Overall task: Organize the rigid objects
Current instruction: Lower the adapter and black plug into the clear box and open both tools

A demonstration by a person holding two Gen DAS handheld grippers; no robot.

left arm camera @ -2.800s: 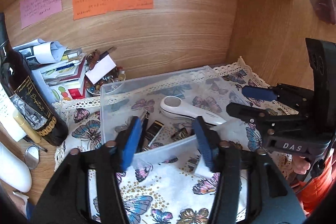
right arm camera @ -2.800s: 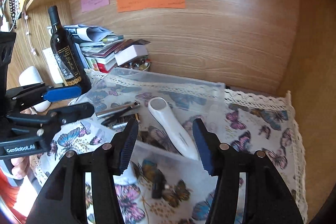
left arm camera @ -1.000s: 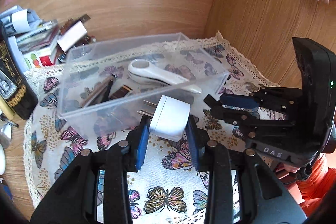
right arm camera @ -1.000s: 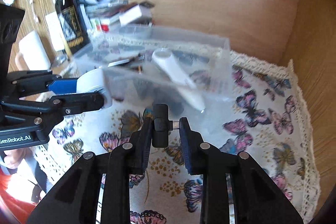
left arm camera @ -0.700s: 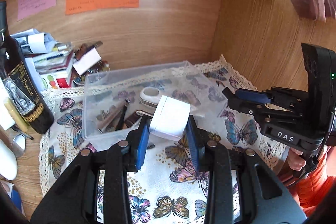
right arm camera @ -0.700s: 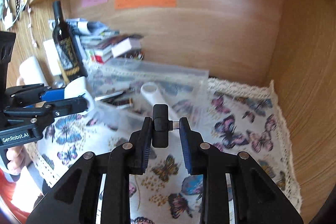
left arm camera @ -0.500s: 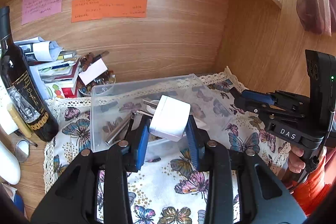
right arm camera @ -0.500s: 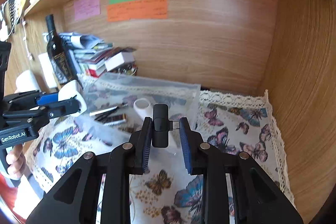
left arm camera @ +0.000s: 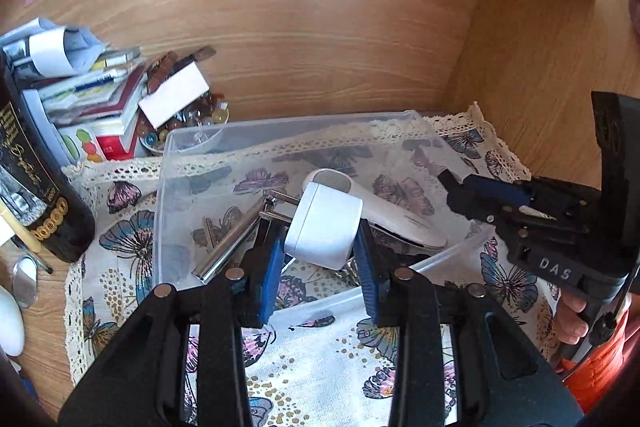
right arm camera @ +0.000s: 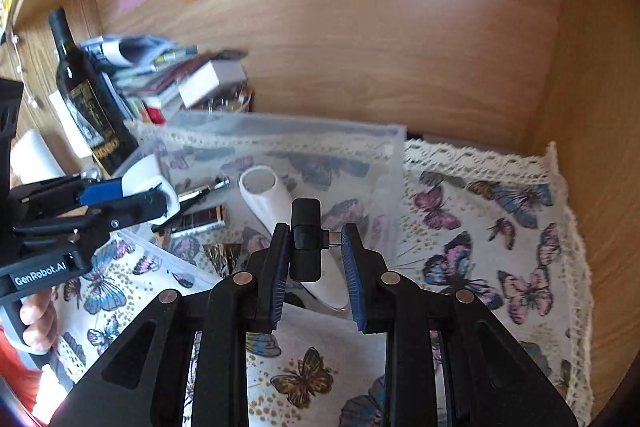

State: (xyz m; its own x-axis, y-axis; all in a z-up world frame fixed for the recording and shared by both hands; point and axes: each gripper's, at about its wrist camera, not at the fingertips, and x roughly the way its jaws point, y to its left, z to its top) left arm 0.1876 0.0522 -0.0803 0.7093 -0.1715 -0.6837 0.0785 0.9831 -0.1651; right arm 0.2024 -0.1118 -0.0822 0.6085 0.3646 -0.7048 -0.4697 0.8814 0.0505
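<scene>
Left gripper (left arm camera: 320,259) clamped on white plug adapter (left arm camera: 324,225), right gripper (right arm camera: 314,259) pinching small black dongle (right arm camera: 306,241), both over clear plastic bin (left arm camera: 180,147); advised: lower each inside the rim, clear of white handheld device (left arm camera: 384,211), before parting jaws.

The right gripper (right arm camera: 314,255) has its jaws clamped on a small black adapter (right arm camera: 305,239), held above the clear plastic bin (right arm camera: 360,147). At left, the left gripper (right arm camera: 132,195) grips a white charger plug (right arm camera: 146,181) over the bin's near corner. A white handheld device (right arm camera: 272,203) lies inside.
</scene>
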